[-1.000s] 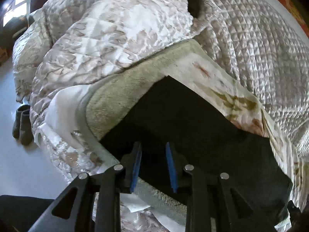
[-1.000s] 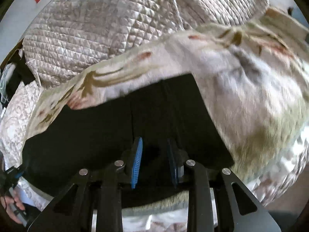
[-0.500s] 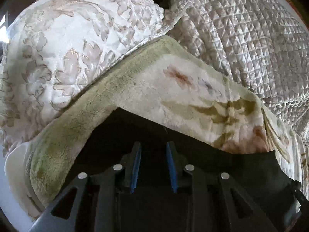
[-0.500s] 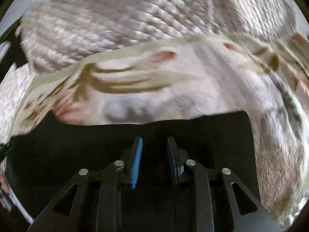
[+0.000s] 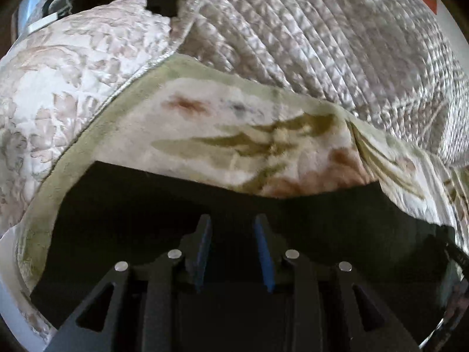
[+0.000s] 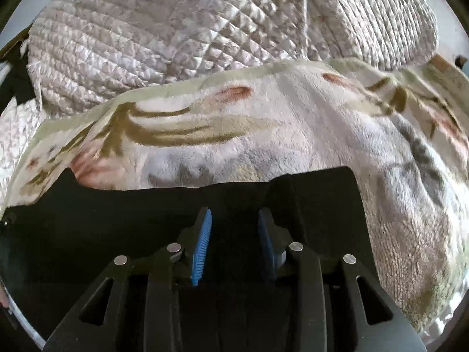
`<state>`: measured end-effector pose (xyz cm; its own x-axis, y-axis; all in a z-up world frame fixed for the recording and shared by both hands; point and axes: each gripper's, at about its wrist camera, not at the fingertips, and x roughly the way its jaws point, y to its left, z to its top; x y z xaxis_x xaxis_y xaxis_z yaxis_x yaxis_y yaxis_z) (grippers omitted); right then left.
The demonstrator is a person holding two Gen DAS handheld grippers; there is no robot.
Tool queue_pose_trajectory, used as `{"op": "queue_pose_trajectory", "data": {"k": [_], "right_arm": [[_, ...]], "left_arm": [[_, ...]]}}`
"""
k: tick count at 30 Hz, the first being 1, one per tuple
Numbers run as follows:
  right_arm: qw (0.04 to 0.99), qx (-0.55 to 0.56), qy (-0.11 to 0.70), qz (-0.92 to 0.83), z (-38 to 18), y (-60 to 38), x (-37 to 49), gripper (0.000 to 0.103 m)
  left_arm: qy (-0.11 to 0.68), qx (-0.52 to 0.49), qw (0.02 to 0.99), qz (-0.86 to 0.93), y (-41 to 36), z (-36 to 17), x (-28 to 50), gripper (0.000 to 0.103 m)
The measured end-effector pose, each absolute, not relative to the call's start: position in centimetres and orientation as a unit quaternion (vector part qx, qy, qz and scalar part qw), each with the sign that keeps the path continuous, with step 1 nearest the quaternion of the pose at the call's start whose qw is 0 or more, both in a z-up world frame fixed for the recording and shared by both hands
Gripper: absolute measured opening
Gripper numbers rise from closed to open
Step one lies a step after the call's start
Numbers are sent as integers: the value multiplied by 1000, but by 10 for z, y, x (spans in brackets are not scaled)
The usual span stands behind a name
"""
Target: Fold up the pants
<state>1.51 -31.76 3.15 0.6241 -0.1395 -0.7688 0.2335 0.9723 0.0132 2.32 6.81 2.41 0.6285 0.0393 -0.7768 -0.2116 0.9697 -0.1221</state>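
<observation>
The black pants (image 5: 146, 205) lie flat on a floral fleece blanket (image 5: 234, 135) spread over the bed, with a quilted cover (image 5: 322, 44) bunched beyond it. In the left wrist view their long axis runs left to right across the frame, the far edge straight against the blanket. In the right wrist view the pants (image 6: 117, 220) span the same way and end in a squared corner at the right.

Both grippers point steeply down at the cloth from its near side. The left gripper (image 5: 233, 234) has just been opening its jaws; they stand partly apart, dark cloth showing in the gap, and I cannot tell whether the pads still press it. The right gripper (image 6: 234, 228) has likewise just been opening, partly parted over a raised fold of the pants; contact there is equally unclear.
</observation>
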Motion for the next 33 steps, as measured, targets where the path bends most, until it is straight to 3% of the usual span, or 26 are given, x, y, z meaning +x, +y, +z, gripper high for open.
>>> {"op": "queue_pose_trajectory", "data": {"k": [16,23,33], "right_arm": [[913,-15,403,66,19,-208,-51,34],[917,-49,387,77,8,-199,-56,47],[918,-74,381,79,10,-194,-60,50]], "left_arm": [[427,-57,901,46,16,19,-37,35],[417,-52,906,44,9,15,-47,44],[415,-48,907,45,8,15,-50,46]]}}
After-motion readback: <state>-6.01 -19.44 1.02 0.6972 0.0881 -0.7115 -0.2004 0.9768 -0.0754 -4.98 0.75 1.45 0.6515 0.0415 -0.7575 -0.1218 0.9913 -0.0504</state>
